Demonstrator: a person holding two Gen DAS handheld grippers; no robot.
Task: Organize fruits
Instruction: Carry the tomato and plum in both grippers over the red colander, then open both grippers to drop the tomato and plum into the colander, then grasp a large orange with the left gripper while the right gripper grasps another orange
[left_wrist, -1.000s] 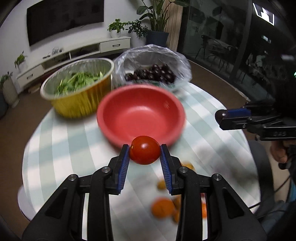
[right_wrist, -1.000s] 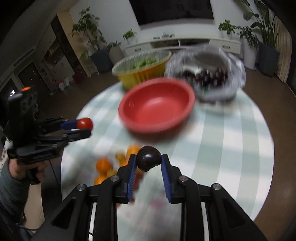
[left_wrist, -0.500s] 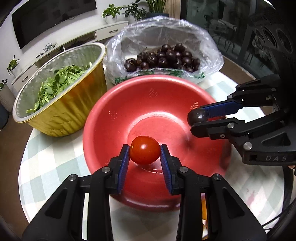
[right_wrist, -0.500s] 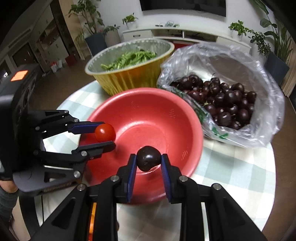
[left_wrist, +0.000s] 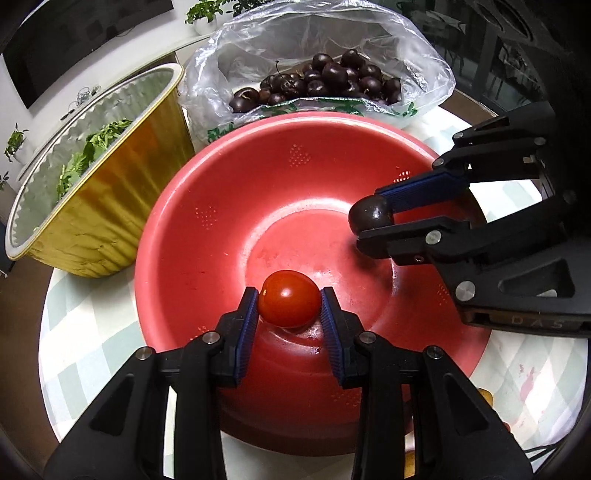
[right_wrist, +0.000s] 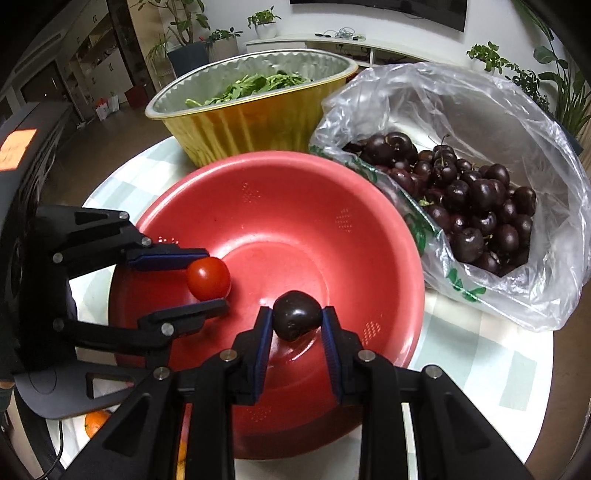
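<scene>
- The left gripper (left_wrist: 289, 308), black with blue ribbed pads, reaches over the near side of a round red plastic colander bowl (left_wrist: 236, 192) and has a small glossy red cherry tomato (left_wrist: 289, 299) between its fingertips.
- Its jaws have just been opening a little; the left pad touches the tomato, while on the right I cannot quite tell whether the pad presses the skin or stands a hair off it.
- The right gripper (right_wrist: 296, 328), built the same way, is clamped on a single dark purple cherry (right_wrist: 296, 319), both pads against its sides.
- Both fruits hang inside the bowl's rim, above its floor, with the tomato toward the left side and the cherry nearer the middle in the right wrist view.
- The two grippers are near each other but apart.
- The bowl has small patches of drain holes in its wall and nothing lying on its bottom.
- Behind it, touching or just beside its far rim, sits a clear crumpled plastic bag (right_wrist: 517, 122) holding a heap of dark cherries (right_wrist: 472, 199).
- Beside the bag stands a gold foil tub (right_wrist: 258, 122) with green leaves (right_wrist: 255, 85) in it.
- Everything rests on a round table under a pale green-and-white checked cloth (right_wrist: 480, 369).
- An orange round fruit (right_wrist: 94, 421) shows at the table's near edge, below the left gripper.
</scene>
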